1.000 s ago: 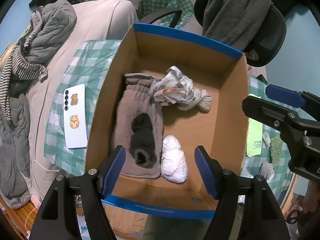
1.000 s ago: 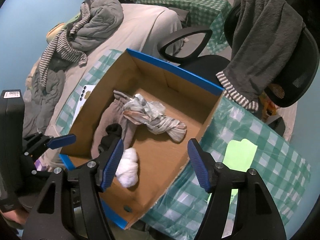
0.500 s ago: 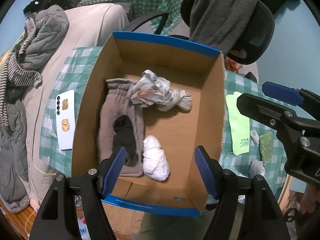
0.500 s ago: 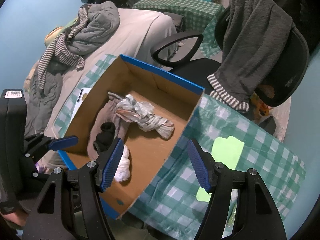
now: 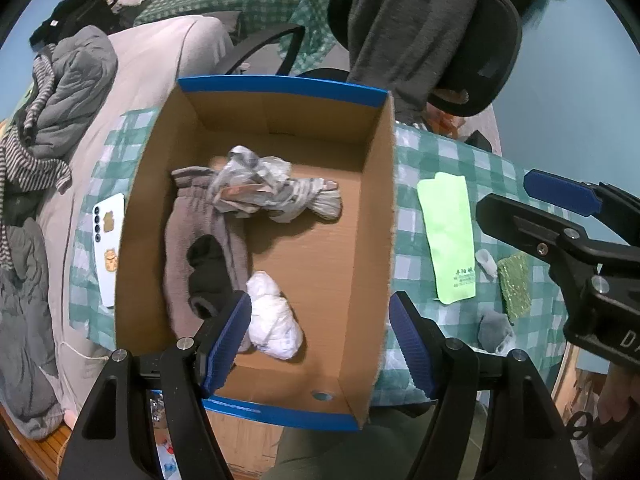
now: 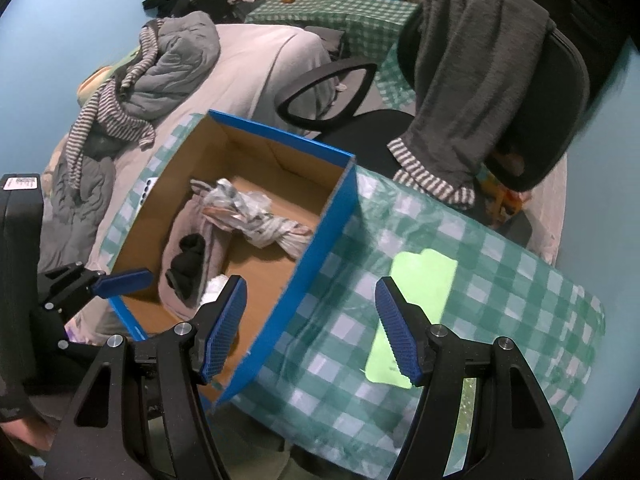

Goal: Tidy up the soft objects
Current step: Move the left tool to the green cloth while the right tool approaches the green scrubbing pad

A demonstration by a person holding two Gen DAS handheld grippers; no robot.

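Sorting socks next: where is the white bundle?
In the left wrist view, the white bundle lies inside the cardboard box, near its front wall, right of the black sock.

Brown cardboard box (image 5: 372, 216) with blue rim. Inside: taupe-grey sweatpants (image 5: 200, 220), black sock (image 5: 208, 268), white bundle (image 5: 274, 316), grey-and-white patterned cloth (image 5: 272, 192). Green-and-white checked tablecloth (image 6: 500, 288); lime-green bag (image 5: 450, 236); white phone (image 5: 108, 248); dark grey towel (image 6: 468, 76), striped hem.
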